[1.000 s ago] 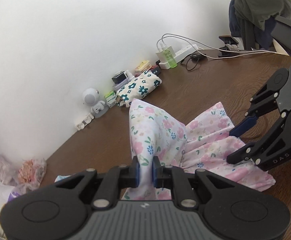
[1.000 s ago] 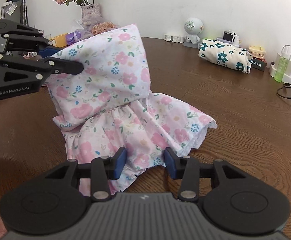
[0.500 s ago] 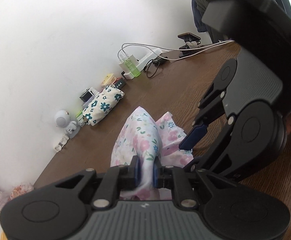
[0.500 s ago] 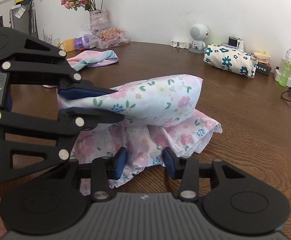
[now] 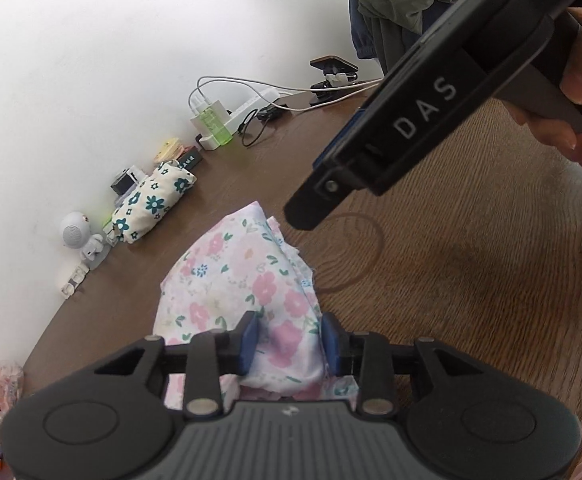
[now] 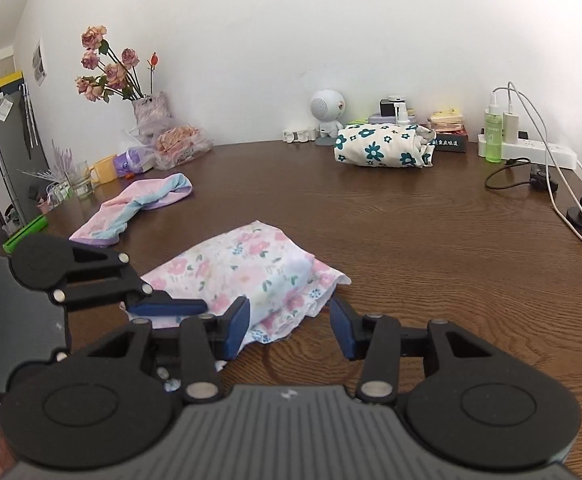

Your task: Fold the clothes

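Two grippers flank the floral garment (image 6: 247, 268), folded on the wooden table (image 6: 431, 248): left gripper (image 5: 289, 338) has just been opening, cloth loose between; right gripper (image 6: 289, 326) released; next, withdraw and flatten

The dark brown wooden surface (image 6: 411, 220) has a clear grain and reaches to a plain white wall (image 6: 271, 40). At the far left corner stands a bunch of dried pink roses in a pale vase (image 6: 111, 72). Along the far edge are a small white round robot figure (image 6: 328, 110) and, toward the right corner, a white power strip with cables (image 6: 531, 148). A dark chair covered with olive clothing (image 5: 403, 4) stands behind the surface. Soft daylight fills the room.
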